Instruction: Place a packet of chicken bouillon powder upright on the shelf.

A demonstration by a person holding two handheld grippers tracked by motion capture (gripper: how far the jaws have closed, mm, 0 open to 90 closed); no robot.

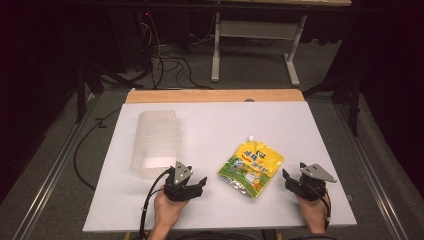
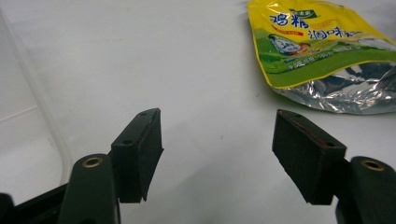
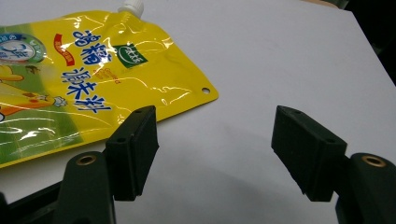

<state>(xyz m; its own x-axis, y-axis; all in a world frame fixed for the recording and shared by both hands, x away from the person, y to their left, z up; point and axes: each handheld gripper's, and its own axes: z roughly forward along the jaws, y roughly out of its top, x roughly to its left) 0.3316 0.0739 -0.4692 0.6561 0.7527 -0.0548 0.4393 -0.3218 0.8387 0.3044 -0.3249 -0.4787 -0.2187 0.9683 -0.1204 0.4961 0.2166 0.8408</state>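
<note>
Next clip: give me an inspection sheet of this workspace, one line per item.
Surface: white table, wooden strip along its far edge.
Job's things: yellow spout pouch lying flat; clear plastic container at left.
Clutter: nothing seen.
Grippers: left claw open, nothing between its jaws; right claw open, nothing between its jaws; pouch lies between the two.
Cables: black cable trailing from left claw; more on the floor behind.
Surroundings: dark room, grey table frame beyond.
</note>
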